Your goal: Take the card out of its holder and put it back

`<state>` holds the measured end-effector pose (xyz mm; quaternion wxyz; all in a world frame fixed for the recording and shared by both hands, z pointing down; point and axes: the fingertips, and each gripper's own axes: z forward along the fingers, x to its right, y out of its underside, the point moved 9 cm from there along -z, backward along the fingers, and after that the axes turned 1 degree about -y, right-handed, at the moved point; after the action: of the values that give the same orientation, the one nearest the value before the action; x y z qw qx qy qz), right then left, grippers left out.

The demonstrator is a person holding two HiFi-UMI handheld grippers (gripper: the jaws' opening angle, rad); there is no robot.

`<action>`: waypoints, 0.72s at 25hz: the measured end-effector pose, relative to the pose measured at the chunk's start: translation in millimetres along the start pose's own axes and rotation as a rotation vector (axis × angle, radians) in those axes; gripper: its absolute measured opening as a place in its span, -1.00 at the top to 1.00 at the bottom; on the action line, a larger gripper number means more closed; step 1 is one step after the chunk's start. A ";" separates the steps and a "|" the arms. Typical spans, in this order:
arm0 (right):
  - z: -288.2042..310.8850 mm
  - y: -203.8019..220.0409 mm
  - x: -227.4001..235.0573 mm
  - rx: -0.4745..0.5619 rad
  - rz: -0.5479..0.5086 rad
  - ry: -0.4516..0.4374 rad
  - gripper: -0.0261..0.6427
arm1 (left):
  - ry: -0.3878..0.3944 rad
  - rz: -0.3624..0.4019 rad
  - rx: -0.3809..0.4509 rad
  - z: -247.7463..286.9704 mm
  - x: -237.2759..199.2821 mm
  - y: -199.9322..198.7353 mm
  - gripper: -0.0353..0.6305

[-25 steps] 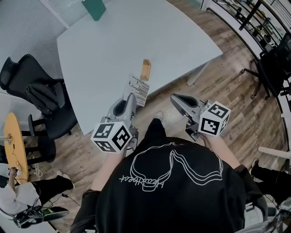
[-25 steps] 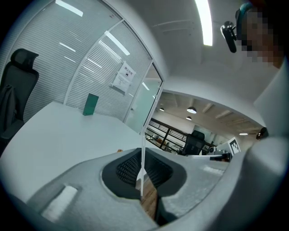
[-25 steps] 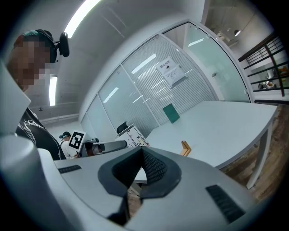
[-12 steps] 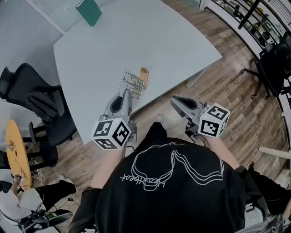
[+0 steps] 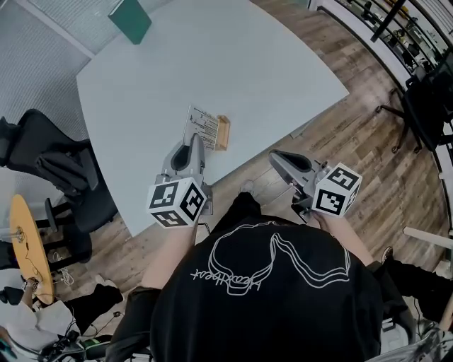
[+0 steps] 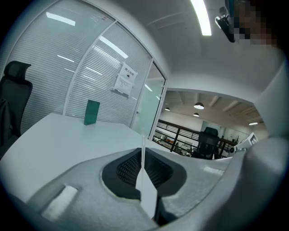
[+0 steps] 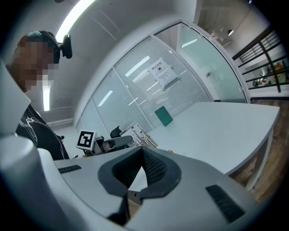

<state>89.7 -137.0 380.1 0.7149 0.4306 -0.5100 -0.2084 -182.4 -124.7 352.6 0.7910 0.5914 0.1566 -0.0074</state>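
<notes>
A white printed card (image 5: 202, 127) stands upright in my left gripper (image 5: 193, 145), which is shut on its lower edge. In the left gripper view the card (image 6: 143, 176) shows edge-on, pinched between the two grey jaws. The small wooden holder (image 5: 224, 132) lies on the grey table (image 5: 248, 63) near its front edge, and the card is just left of it, close against it. My right gripper (image 5: 277, 155) hangs off the table's front edge, over the wood floor, jaws together and holding nothing. From the right gripper view I see the card (image 7: 143, 135) and the left gripper's marker cube (image 7: 86, 139).
A green book (image 5: 129, 19) stands at the table's far end. A black office chair (image 5: 56, 159) sits left of the table, and another chair (image 5: 425, 99) is at the far right. Glass walls with blinds stand behind the table.
My left gripper has carried the card forward over the table, from in front of the holder to right beside it. The right gripper has drifted only slightly.
</notes>
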 end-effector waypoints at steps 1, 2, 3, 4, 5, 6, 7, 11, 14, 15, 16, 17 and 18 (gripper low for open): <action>1.0 -0.8 3.7 -0.001 0.005 0.003 0.89 | -0.005 0.001 -0.003 5.3 -1.2 0.8 0.82; 2.1 -1.2 7.3 -0.003 0.010 0.007 0.89 | -0.010 0.000 -0.005 10.6 -3.0 1.9 0.82; 3.8 -1.2 10.6 -0.005 0.015 0.012 0.89 | -0.014 -0.004 -0.009 15.7 -5.8 3.2 0.82; 6.1 -0.9 13.6 -0.007 0.021 0.017 0.89 | -0.019 -0.011 -0.015 20.3 -9.3 4.9 0.82; 8.1 -0.5 16.5 -0.008 0.026 0.021 0.89 | -0.025 -0.018 -0.021 24.5 -12.7 6.7 0.82; 9.1 -0.3 19.4 -0.010 0.031 0.024 0.89 | -0.032 -0.024 -0.025 28.4 -15.2 8.8 0.82; 8.9 -0.1 22.5 -0.010 0.036 0.029 0.89 | -0.040 -0.027 -0.028 32.2 -16.5 11.2 0.82; 5.2 1.9 34.4 -0.013 0.057 0.053 0.89 | -0.062 -0.036 -0.044 47.2 -17.7 21.4 0.82; 5.4 4.9 39.6 -0.016 0.065 0.058 0.89 | -0.065 -0.038 -0.060 54.9 -18.3 26.8 0.82; 5.2 5.7 40.5 -0.016 0.068 0.060 0.89 | -0.068 -0.037 -0.064 56.1 -18.4 28.1 0.82; 4.8 6.4 41.1 -0.014 0.071 0.061 0.89 | -0.070 -0.039 -0.069 56.8 -18.8 29.2 0.82; 4.5 6.9 41.4 -0.014 0.073 0.063 0.89 | -0.071 -0.042 -0.072 57.1 -19.1 29.8 0.82; 4.2 7.4 41.7 -0.013 0.075 0.065 0.89 | -0.072 -0.046 -0.075 57.2 -19.3 30.3 0.82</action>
<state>101.3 -165.5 409.6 0.7413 0.4129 -0.5008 -0.1708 -181.1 -172.6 400.2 0.8174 0.5568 0.1420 -0.0411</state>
